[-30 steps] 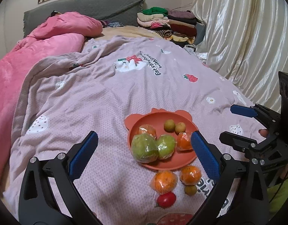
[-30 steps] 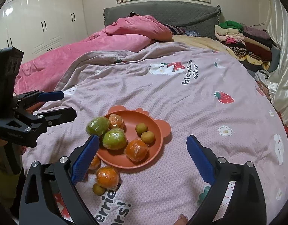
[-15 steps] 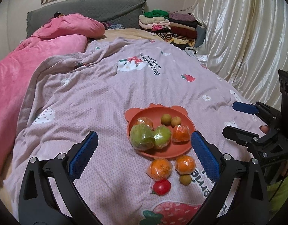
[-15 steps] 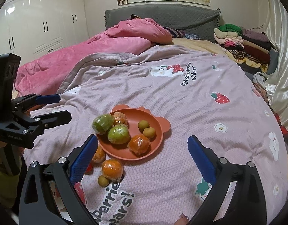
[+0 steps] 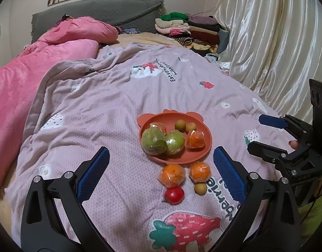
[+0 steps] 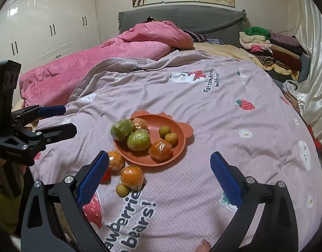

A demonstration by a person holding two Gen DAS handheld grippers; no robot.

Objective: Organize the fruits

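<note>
Four fruits lie loose on the bed, off the plate (image 5: 207,145): two wrapped oranges (image 5: 172,173) and (image 5: 200,171) just beside its near rim, a tomato (image 5: 174,194) and a small yellow-green fruit (image 5: 200,188) nearer the cameras. On the plate sit two wrapped green fruits (image 5: 154,141) touching each other, two wrapped oranges, and two small round fruits at its 12 o'clock side.

Over the last second both views have pulled back and risen: the plate has shrunk in frame, and the tomato and the printed strawberry have come fully into the left view. No fruit has shifted. I judge this a retreat between picks, with four pieces yet to gather.

Both tools are empty with jaws spread wide: the left hand-held gripper (image 5: 161,176) frames the loose fruits, the right hand-held gripper (image 6: 158,178) sits at 3 o'clock of them, the plate between both.

Around lie a lilac quilt (image 5: 110,109), a pink duvet (image 5: 35,67) at 10 o'clock, folded clothes (image 5: 186,27) at 1 o'clock and a curtain (image 5: 276,42) at 3 o'clock. Nothing blocks the fruits; the soft quilt may let round ones roll, and the plate looks crowded.
</note>
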